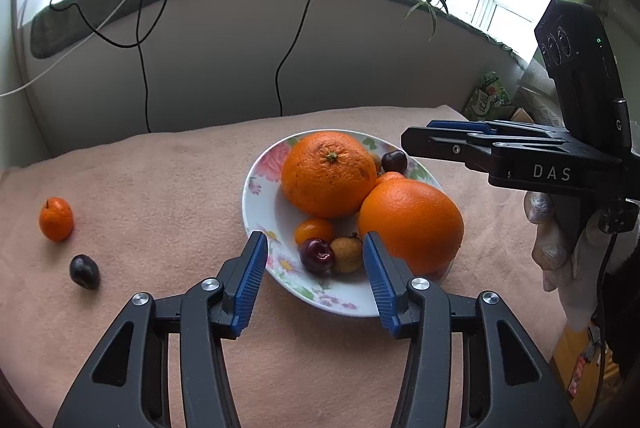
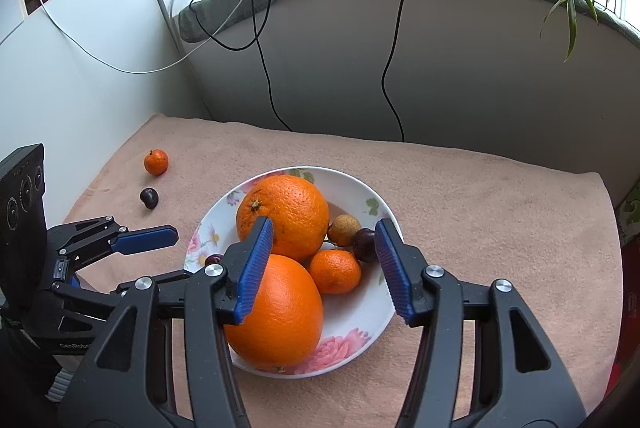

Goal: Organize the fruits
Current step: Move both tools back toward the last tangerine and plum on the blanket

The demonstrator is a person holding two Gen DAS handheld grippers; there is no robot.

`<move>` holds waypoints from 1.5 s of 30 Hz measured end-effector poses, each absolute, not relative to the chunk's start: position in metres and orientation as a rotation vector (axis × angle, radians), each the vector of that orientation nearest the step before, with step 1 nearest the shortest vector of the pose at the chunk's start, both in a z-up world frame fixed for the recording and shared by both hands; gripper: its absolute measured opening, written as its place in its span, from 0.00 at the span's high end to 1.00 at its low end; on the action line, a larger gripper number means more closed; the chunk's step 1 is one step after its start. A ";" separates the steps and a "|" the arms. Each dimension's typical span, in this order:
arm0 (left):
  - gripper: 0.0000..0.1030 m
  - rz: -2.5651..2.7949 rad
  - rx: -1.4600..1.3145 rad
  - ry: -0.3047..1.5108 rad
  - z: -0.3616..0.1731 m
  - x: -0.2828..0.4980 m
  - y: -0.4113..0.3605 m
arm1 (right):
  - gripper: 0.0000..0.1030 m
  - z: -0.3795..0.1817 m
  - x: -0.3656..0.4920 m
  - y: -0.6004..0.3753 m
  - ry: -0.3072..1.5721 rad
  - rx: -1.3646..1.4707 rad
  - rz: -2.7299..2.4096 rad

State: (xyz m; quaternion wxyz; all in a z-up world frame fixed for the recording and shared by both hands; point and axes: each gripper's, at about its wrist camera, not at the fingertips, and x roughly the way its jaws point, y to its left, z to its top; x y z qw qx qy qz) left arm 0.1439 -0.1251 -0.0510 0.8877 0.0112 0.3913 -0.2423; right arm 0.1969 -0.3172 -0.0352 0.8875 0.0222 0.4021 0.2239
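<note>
Floral bowl (image 1: 256, 188) of oranges, cherries and small fruits on a pink-covered worktop (image 1: 160, 168), just ahead of the left tool (image 1: 315, 248), jaws spread, empty. Right tool (image 2: 324, 240), marked "DAS", hangs over the bowl, jaws spread, gripping nothing. Left of both: a loose tangerine (image 1: 56, 219) and cherry (image 1: 84, 271).

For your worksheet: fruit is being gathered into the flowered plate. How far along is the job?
Mostly done: two large oranges, plus small fruits, sit in the flowered plate. In hand: nothing; the left gripper and right gripper stand open and empty above the plate. Left: a small orange and a dark plum lie on the pink cloth.
</note>
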 end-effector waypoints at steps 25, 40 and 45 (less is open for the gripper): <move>0.26 -0.358 0.019 0.789 -0.045 0.149 -0.066 | 0.20 -0.016 0.184 -0.264 0.797 0.032 0.491; 0.26 -0.279 -0.022 0.786 -0.045 0.160 -0.013 | 0.20 -0.019 0.186 -0.214 0.797 0.019 0.565; 0.26 -0.256 -0.032 0.789 -0.047 0.162 0.002 | 0.20 -0.019 0.187 -0.201 0.797 0.015 0.586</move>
